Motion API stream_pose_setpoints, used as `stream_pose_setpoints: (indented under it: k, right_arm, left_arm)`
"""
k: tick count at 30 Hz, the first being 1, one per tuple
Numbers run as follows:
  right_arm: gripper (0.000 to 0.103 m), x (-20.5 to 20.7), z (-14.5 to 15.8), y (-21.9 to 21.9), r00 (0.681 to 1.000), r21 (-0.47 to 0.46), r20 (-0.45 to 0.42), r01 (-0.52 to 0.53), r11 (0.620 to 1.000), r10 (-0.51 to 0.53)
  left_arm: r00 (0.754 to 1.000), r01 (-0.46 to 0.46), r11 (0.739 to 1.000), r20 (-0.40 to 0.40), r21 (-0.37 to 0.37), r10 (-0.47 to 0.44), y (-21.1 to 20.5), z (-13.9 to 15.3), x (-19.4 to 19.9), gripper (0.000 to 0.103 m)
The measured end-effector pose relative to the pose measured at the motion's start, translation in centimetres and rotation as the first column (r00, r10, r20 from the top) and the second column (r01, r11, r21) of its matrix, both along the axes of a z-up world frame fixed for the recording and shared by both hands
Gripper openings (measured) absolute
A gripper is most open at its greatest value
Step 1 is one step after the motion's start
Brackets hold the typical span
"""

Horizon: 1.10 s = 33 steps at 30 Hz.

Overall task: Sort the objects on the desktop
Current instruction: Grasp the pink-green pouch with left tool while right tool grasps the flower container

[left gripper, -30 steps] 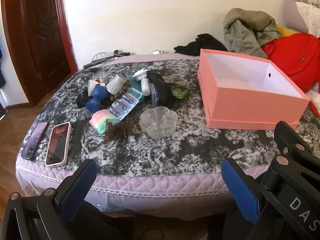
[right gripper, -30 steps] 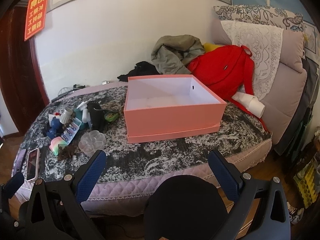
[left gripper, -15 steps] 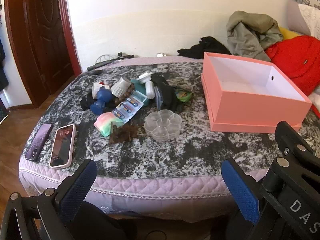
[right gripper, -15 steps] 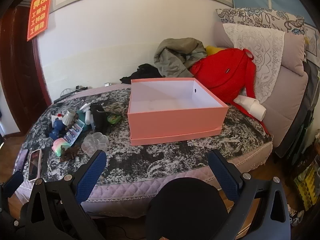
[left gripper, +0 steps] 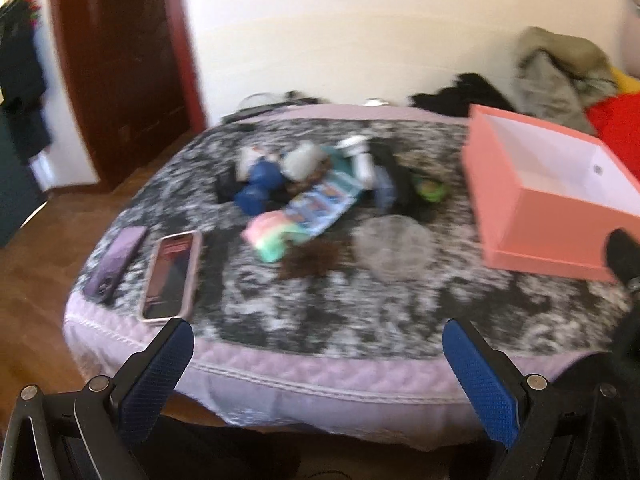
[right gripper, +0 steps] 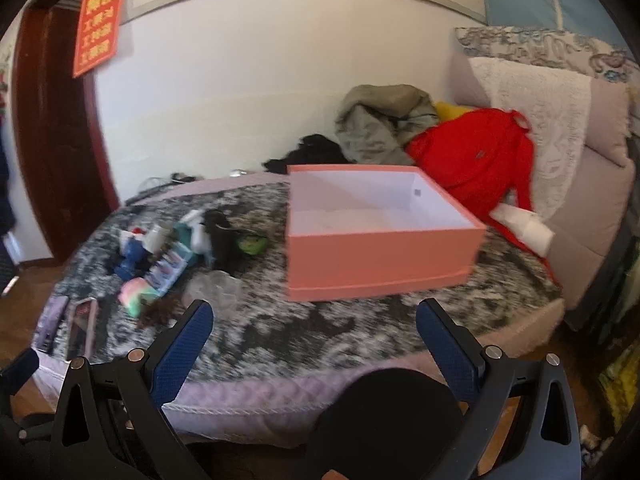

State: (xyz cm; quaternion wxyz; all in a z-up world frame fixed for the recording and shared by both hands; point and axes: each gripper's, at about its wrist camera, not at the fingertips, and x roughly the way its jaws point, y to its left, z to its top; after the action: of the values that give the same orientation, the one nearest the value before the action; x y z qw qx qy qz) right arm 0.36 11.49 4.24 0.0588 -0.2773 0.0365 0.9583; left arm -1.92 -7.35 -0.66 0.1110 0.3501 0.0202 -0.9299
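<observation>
Both the left gripper (left gripper: 316, 344) and the right gripper (right gripper: 312, 322) are spread wide and hold nothing. A pile of small things (left gripper: 312, 196) lies left of the pink box (right gripper: 380, 236).

- Left gripper (left gripper: 316, 364): two black plastic arms, each ending in a blue finger pad (left gripper: 154, 380) with a fine knurled texture, at the lower left and lower right of the left wrist view.
- Round silver screw heads sit along its black linkage bars.
- Right gripper (right gripper: 312, 336): the same build, with dark blue textured pads (right gripper: 182, 350) on black triangular frames with cut-out openings.
- Silver and copper-toned screws mark its pivots.
- A black rounded dome fills the bottom centre of the right wrist view.
</observation>
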Motion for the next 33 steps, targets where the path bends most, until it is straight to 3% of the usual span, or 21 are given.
stream_pose_setpoints:
  k: [3,7,10,14,18,22,27,33]
  right_arm:
    - [0.103,-2.2,-0.1,-1.0,0.998,-0.036,-0.012,-0.068,0.997,0.068]
    - [0.103,-7.0,-1.6,-3.3,0.987,-0.067,0.016,-0.16,0.985,0.161]
    - [0.103,-11.0,-4.4,-5.4,0.974,-0.066,0.119,-0.187,0.98,0.194]
    - [0.103,-15.8,-8.9,-7.5,0.932,-0.106,0.275,-0.216,0.971,0.237]
    - [0.103,-18.9,-13.0,-8.6,0.887,-0.128,0.381,-0.229,0.965,0.261]
    - [0.103,-21.3,-16.4,-9.1,0.849,-0.09,0.468,-0.231,0.969,0.245]
    - [0.103,-23.5,-19.2,-9.2,0.819,-0.1,0.522,-0.217,0.971,0.237]
    - [0.103,-25.5,-19.8,-10.3,0.813,-0.072,0.527,-0.246,0.967,0.247]
  left_arm:
    - [0.997,-0.074,0.997,-0.003,0.039,0.074,-3.9,-0.3,-1.3,0.103]
    - [0.994,-0.107,0.989,0.0,0.106,0.108,-8.0,-1.1,-3.7,0.103]
    - [0.996,-0.086,0.988,0.028,0.125,0.083,-10.0,-1.9,-6.7,0.103]
    - [0.993,0.02,0.992,0.115,0.126,-0.034,-10.6,-4.0,-12.3,0.103]
    - [0.954,0.16,0.972,0.227,0.171,-0.197,-11.0,-6.9,-17.9,0.103]
    - [0.917,0.231,0.954,0.285,0.189,-0.278,-11.0,-9.4,-21.5,0.103]
    - [0.865,0.214,0.932,0.387,0.292,-0.32,-11.1,-13.2,-24.6,0.103]
    - [0.848,0.213,0.948,0.437,0.235,-0.299,-10.3,-15.1,-26.6,0.103]
